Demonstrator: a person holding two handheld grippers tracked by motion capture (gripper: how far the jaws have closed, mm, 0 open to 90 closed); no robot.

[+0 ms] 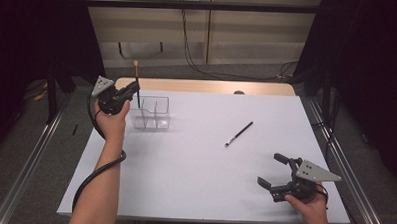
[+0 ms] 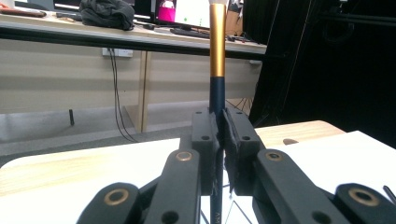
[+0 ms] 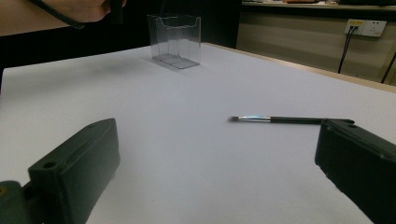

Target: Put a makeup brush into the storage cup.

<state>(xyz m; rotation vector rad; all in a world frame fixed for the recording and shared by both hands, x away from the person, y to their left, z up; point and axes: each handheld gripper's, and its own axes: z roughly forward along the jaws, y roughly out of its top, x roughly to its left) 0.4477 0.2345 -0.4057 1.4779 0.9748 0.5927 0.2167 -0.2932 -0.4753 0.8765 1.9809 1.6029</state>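
Left gripper view: jaws clamp an upright gold-banded brush (image 2: 217, 70), lettering unreadable; right gripper (image 1: 277, 174) jaws gape wide.

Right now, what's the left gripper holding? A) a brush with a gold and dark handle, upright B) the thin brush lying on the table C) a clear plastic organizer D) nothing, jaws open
A: in the left gripper view, the left gripper has its jaws clamped on the gold-and-dark brush, which stands upright; the thin brush lies apart on the table.

Left gripper (image 1: 132, 91) is raised at the far left, jaws clamped. Right gripper (image 1: 274, 170) rests low, jaws spread wide.
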